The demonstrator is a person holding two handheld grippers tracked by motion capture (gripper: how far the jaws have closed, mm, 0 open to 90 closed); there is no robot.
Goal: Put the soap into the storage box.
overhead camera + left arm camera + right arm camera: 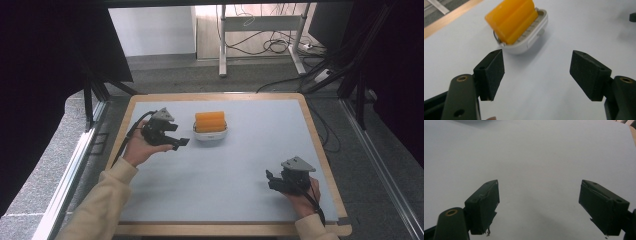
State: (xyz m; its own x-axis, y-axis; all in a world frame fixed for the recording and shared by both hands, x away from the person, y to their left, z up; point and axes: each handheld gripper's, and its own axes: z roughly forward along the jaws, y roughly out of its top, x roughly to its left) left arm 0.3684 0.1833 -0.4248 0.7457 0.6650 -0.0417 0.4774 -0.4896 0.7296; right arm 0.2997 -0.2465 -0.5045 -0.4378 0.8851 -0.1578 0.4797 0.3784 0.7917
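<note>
An orange ridged block [210,121] [511,20] sits in a small white tray [210,134] [529,41] at the back middle of the pale mat [225,170]. My left gripper [181,142] [536,72] is held just left of the tray, pointing toward it, its jaws wide open with nothing between them. My right gripper [270,180] [539,205] rests low near the front right of the mat, open and empty, facing bare mat.
The mat lies on a wooden table [320,145] whose rim shows on all sides. Beyond the far edge are a floor, a desk frame [260,30] and loose cables [272,47]. Dark curtains [45,60] hang on both sides.
</note>
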